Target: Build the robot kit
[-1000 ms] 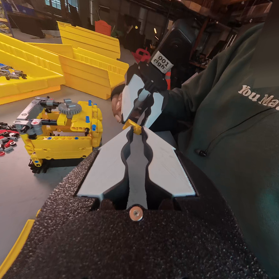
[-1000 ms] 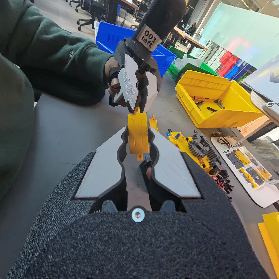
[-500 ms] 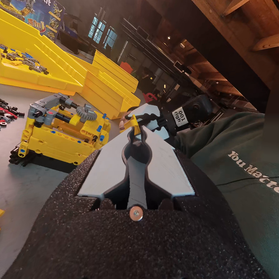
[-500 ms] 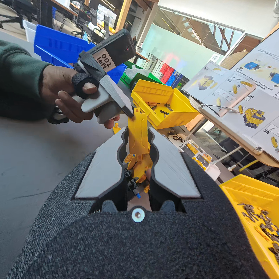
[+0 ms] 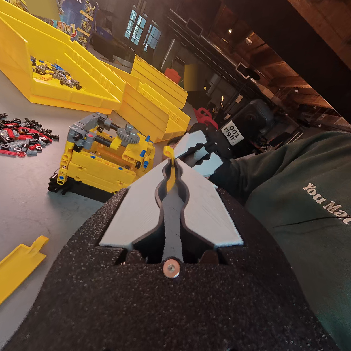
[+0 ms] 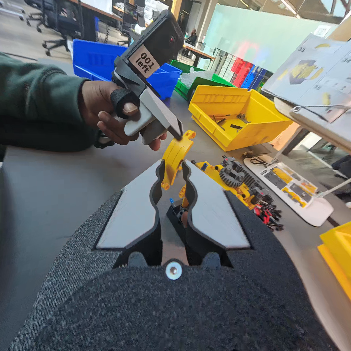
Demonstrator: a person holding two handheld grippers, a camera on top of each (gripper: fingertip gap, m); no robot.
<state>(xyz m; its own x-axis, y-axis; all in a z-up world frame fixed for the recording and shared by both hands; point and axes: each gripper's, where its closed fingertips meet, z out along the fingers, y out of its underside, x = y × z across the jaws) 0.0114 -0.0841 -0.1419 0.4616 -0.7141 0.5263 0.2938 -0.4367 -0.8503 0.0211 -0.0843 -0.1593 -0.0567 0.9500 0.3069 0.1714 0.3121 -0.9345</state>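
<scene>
A curved yellow panel (image 6: 177, 152) is held off the grey table between both grippers. My right gripper (image 6: 173, 163) is shut on its sides, with the panel's lower end down in the finger gap. My left gripper (image 6: 178, 135), held in a hand at upper left, pinches the panel's top end. In the left wrist view the panel (image 5: 171, 176) shows edge-on between my shut left gripper (image 5: 171, 161), with the right gripper (image 5: 177, 154) just beyond. A part-built yellow model with a grey gear (image 5: 106, 157) stands on the table to the left, and shows in the right wrist view (image 6: 228, 180).
Loose red, black and grey parts (image 5: 20, 136) lie left of the model. Yellow bins (image 5: 79, 89) stand behind, and a flat yellow piece (image 5: 19, 266) lies near left. Right wrist view: a yellow bin (image 6: 237, 117), a blue bin (image 6: 106, 58), an instruction booklet on a stand (image 6: 313, 72), a leaflet (image 6: 288, 182). Left and right tips are no more than a few centimetres apart.
Both grippers have turned and shifted while keeping hold of the panel. The panel now leans to the right instead of standing straight between the right fingers. The left gripper sits farther left.
</scene>
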